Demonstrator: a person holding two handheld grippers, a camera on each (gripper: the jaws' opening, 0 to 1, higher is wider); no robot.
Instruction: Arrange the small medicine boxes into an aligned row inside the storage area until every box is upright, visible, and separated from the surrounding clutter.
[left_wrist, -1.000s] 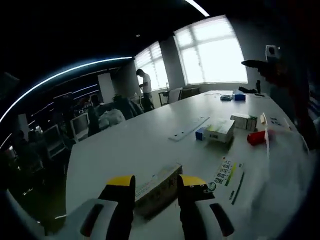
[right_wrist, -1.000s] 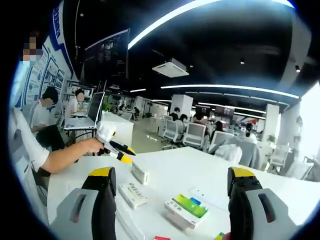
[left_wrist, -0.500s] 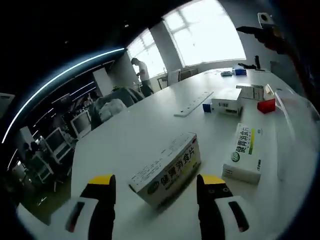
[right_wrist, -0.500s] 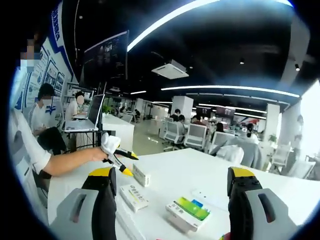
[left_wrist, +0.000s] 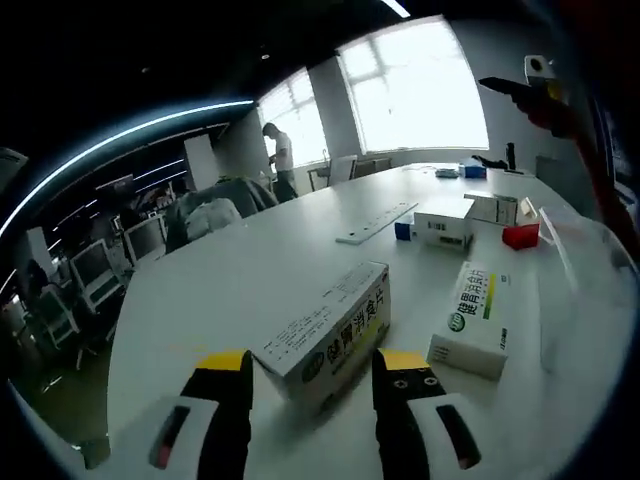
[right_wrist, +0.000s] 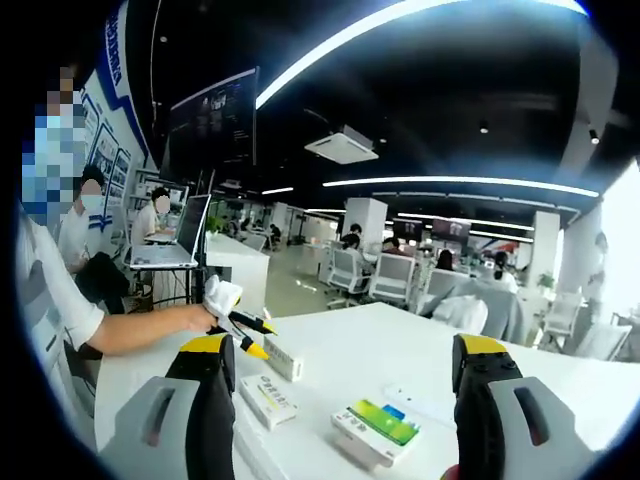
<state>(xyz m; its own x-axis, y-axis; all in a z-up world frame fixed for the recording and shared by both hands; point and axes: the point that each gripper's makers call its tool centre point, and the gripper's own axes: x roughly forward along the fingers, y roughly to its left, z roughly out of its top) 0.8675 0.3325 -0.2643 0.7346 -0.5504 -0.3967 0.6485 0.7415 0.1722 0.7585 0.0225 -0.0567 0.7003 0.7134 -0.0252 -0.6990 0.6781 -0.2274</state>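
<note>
Now the left gripper (left_wrist: 312, 368) is sitting open around the long box (left_wrist: 328, 332) on the table (left_wrist: 230, 290), ready to grab it. The right gripper (right_wrist: 337, 360) is waiting wide open, holding nothing.

Right gripper (right_wrist: 340, 365), jaws wide apart, above boxes (right_wrist: 375, 428) on white table (right_wrist: 400, 355).

An open-plan office; rows of desks with office chairs (right_wrist: 390, 275) and seated people fill the far floor; long strip lights (right_wrist: 470, 182) cross the dark ceiling beside a ceiling air-conditioning unit (right_wrist: 343, 145); a laptop (right_wrist: 180, 235) stands open at left; large windows (left_wrist: 415, 95) light the long white surface (left_wrist: 250, 290).
</note>
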